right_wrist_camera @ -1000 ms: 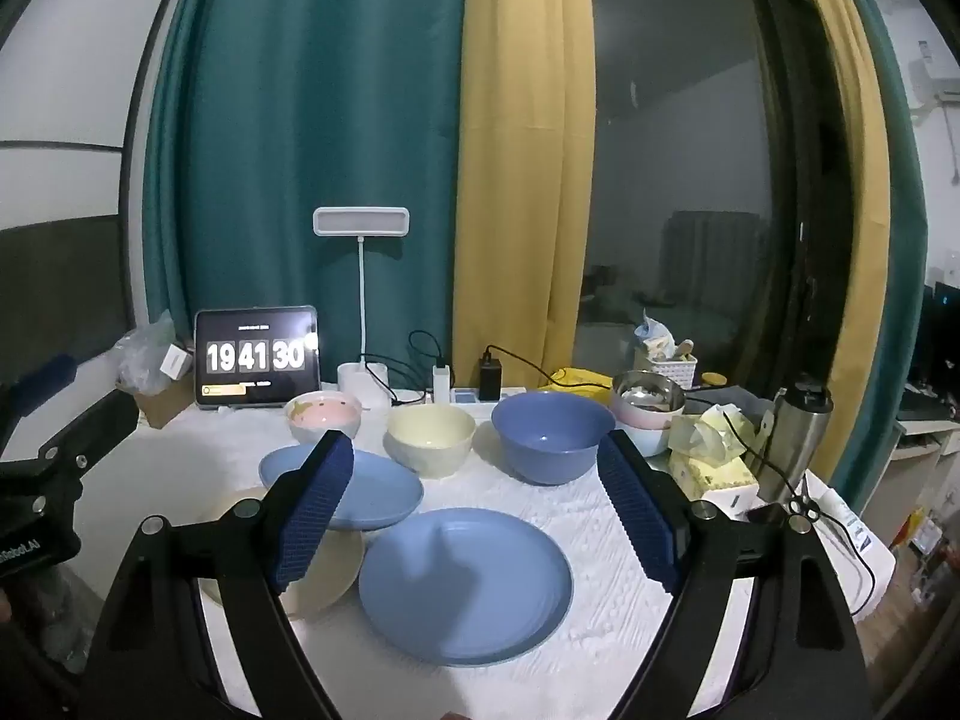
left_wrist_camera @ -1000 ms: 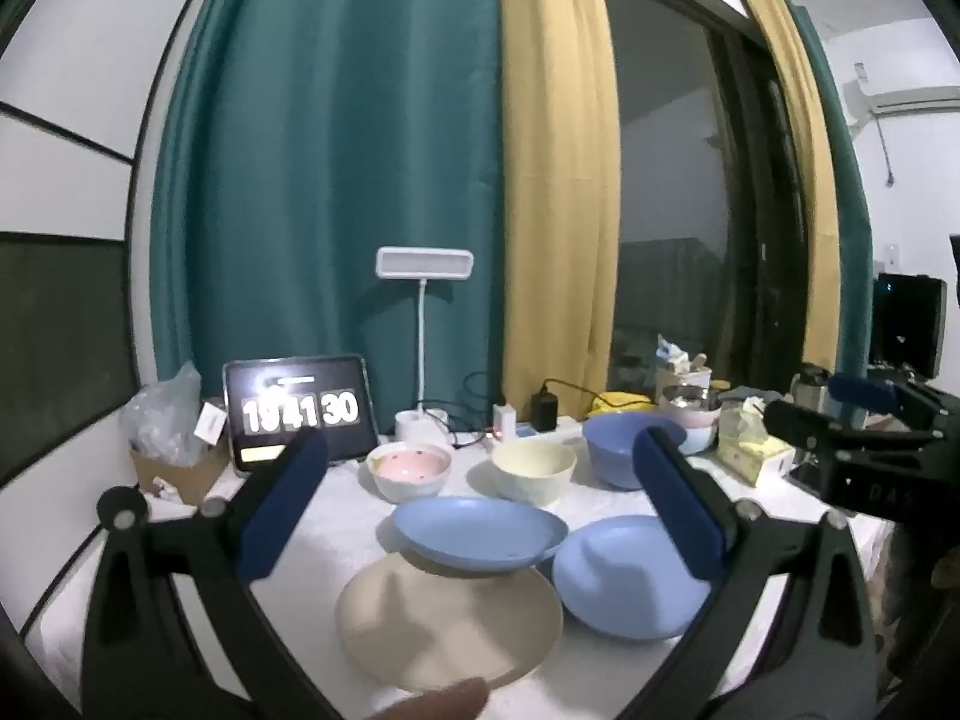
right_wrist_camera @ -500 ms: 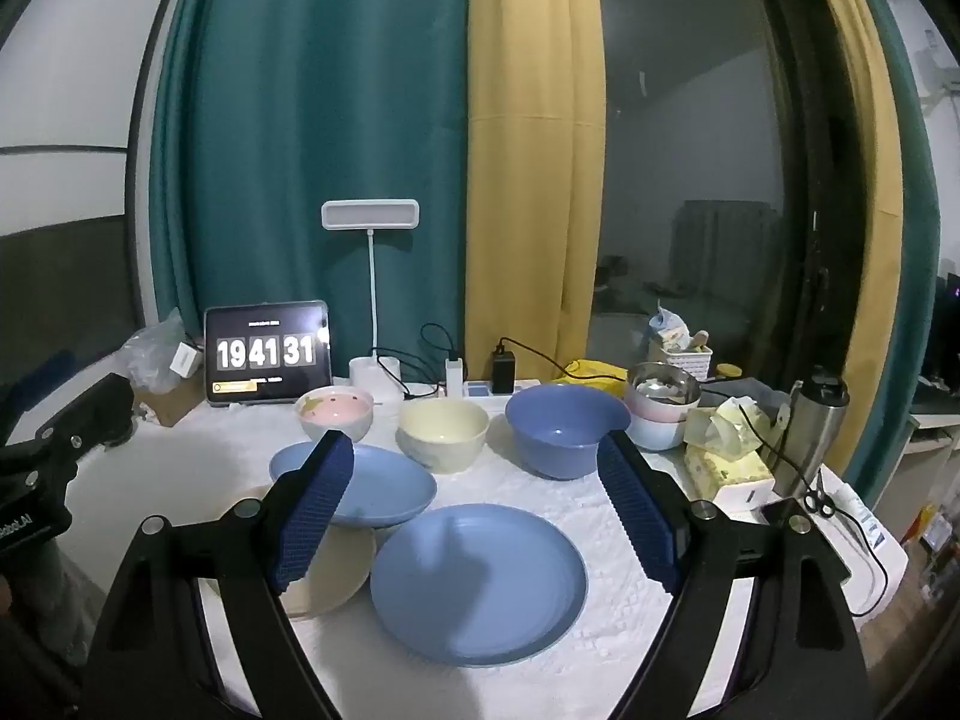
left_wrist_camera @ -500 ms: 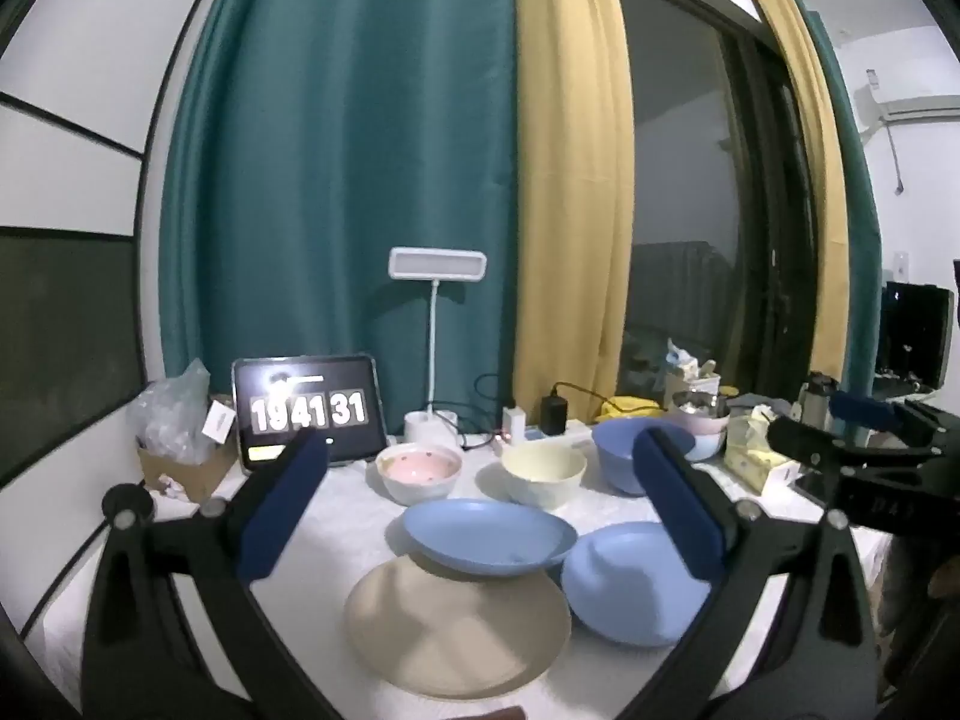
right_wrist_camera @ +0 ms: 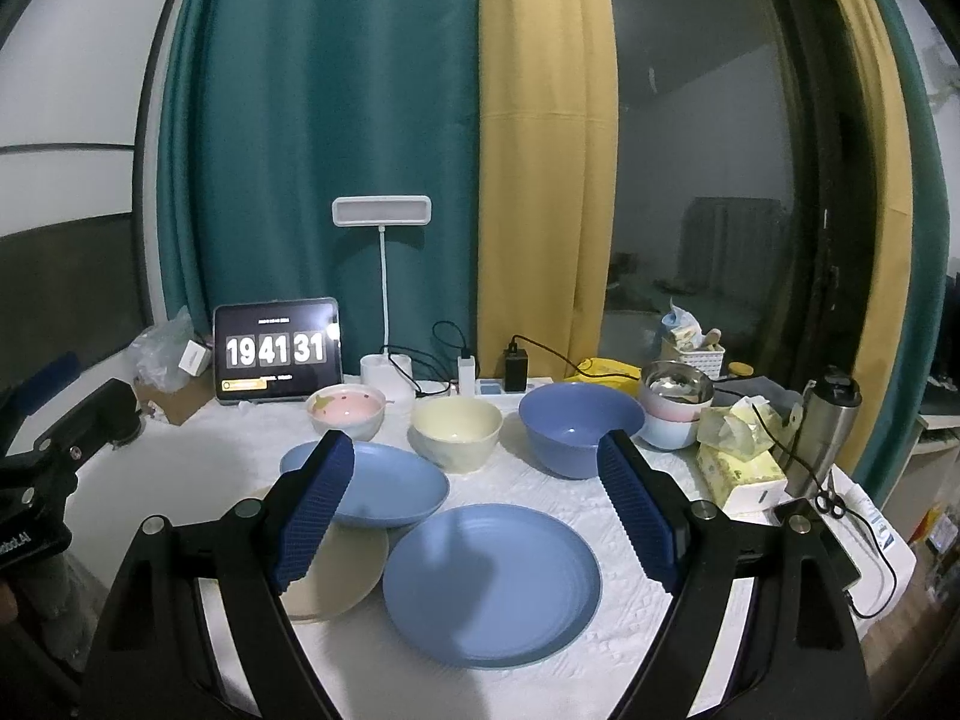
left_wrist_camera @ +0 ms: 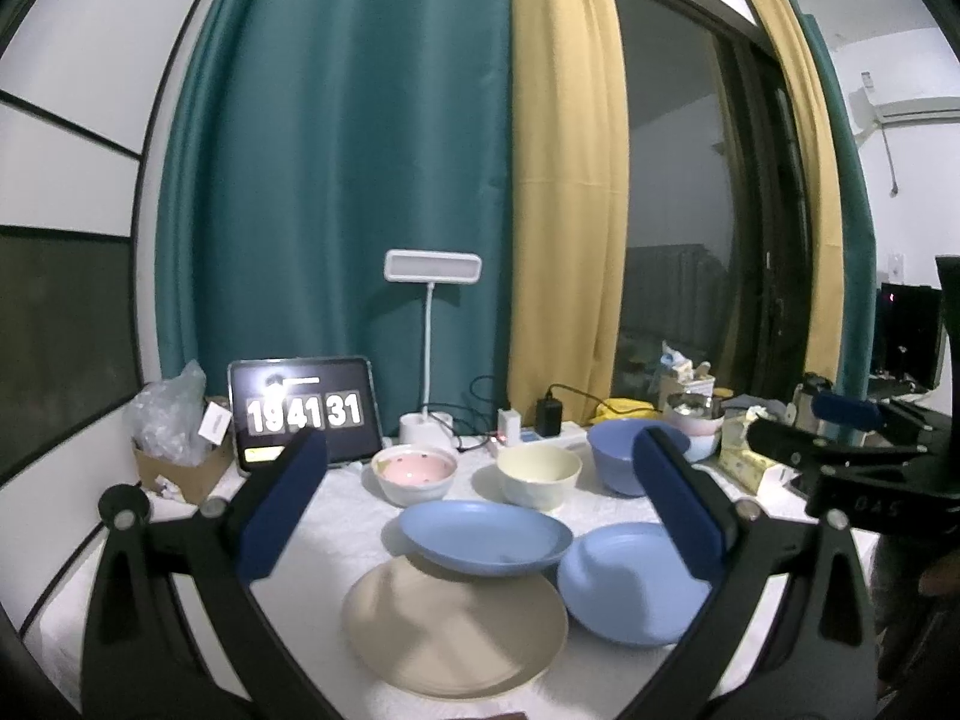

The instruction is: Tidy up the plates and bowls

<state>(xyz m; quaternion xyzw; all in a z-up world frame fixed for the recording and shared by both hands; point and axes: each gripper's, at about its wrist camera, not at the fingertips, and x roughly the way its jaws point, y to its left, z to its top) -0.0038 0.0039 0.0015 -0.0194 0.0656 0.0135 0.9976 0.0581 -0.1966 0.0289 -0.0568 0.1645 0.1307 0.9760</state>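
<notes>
Both grippers have drawn back and up a little over the last second, so more of the desk shows; no dish has moved, so sorting has not begun. The left gripper and right gripper both have their fingers wide apart, holding nothing. Between the left fingers, the blue shallow bowl overlaps the beige plate. The blue plate lies between the right fingers. Beyond the fingertips stand the pink bowl, cream bowl and blue bowl. The near desk edge is close under the plates; open cloth lies left of the left fingers.
</notes>
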